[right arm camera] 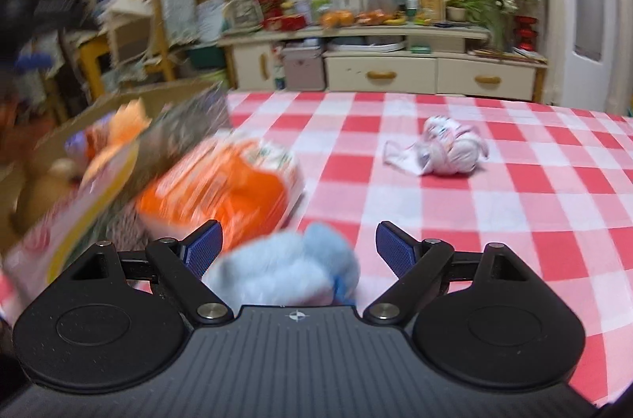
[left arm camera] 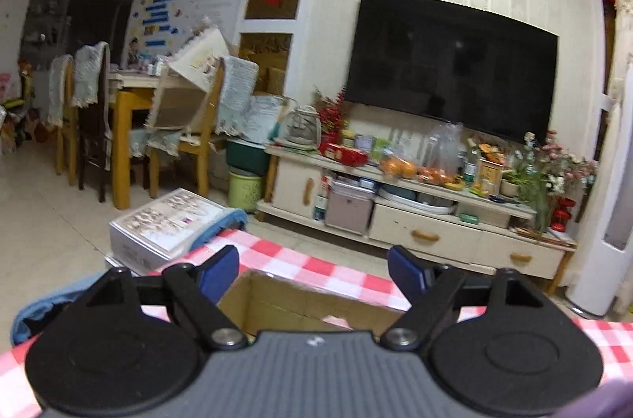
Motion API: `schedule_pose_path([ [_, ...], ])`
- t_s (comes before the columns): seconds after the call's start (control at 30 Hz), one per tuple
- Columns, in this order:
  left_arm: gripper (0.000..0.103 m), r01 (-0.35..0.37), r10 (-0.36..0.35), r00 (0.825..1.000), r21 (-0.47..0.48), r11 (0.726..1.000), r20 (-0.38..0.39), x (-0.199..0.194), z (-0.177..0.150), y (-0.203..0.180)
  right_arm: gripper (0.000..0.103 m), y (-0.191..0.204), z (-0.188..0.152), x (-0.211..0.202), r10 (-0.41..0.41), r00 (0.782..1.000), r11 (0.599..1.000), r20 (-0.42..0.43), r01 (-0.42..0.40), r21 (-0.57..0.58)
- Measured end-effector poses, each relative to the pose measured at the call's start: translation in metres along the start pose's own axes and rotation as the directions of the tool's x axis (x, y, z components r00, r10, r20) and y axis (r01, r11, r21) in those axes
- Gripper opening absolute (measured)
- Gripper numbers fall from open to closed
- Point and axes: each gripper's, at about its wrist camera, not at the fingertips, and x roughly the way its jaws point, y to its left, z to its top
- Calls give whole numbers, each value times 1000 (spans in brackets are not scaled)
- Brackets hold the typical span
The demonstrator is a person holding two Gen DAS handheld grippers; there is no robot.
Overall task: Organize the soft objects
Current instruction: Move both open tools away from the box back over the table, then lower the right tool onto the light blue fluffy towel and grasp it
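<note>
My left gripper stands open over a cardboard box on the red-and-white checked tablecloth; nothing is between its fingers. In the right wrist view a light blue plush lies on the cloth between the blue pads of my open right gripper, nearer the left pad. Just beyond it lies a blurred orange soft package. A white and pink knotted cloth bundle rests further right. The cardboard box at left holds an orange plush and a pink and yellow pack.
A blue cloth hangs at the table's left edge, with a white carton on the floor beyond. A cluttered TV cabinet under a dark screen faces the table. Wooden chairs and a dining table stand at left.
</note>
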Motion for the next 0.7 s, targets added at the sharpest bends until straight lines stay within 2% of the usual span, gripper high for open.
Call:
schedule_pose_path([
  [0.1,83,56,-56,998,13,998,-28,-3,-1,-9,103,5,-6,4,2,1000,999,-12,-3,-39],
  [0.27,83,143,-140,989,62,988,-49,-8,-7,-27,103,3,-15,13,39,998,999,-51,-40,-22],
  [0.5,88,220,-213,974,94,971,-79,-17,-16,-44,103,3,-21,18,42,998,999,-40,-43,-20],
  [0.7,88,258,-245,963,129,958,-108,-23,-25,-58,103,-17,-26,23,100,989,988,-107,-86,128],
])
